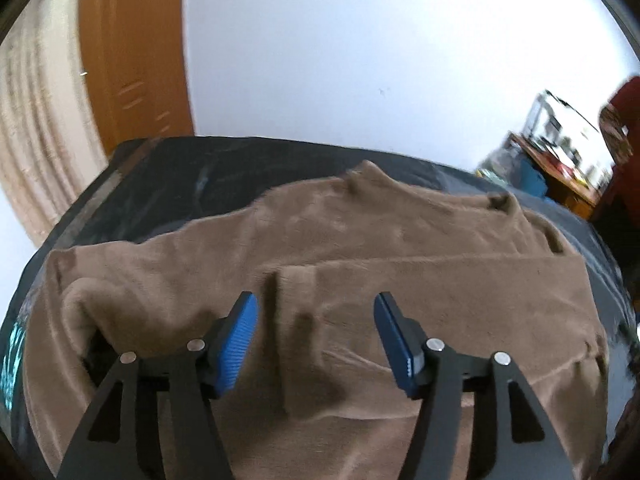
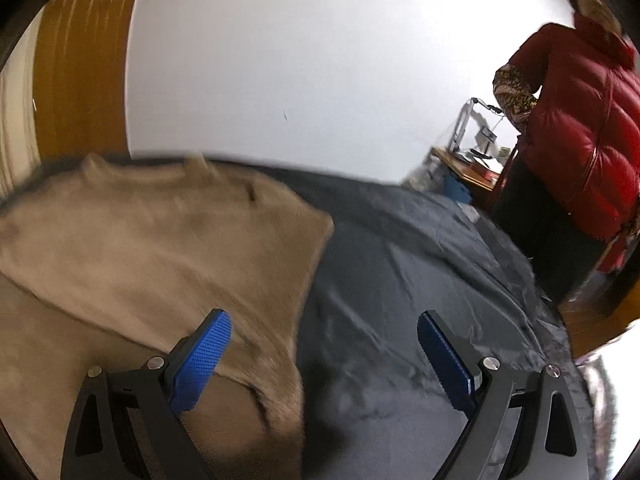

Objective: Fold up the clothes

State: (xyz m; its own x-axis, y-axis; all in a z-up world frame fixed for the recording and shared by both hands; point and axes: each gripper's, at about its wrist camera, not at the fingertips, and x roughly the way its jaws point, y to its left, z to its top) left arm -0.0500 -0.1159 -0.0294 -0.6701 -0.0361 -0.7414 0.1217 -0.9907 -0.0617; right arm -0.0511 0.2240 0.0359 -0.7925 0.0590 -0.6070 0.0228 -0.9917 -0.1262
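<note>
Bedroom, white wall, dark bedcover: brown sweater laid out for folding.

Sweater lies flat across the cover, collar toward the wall, one sleeve already folded across the body, probably to square it up. Left gripper hangs above the folded sleeve, jaws apart, nothing between them. Right gripper hangs over the sweater's edge, jaws wide, holding nothing. Person in a red padded jacket stands by a cluttered desk. No brand, label or readable writing visible.
</note>
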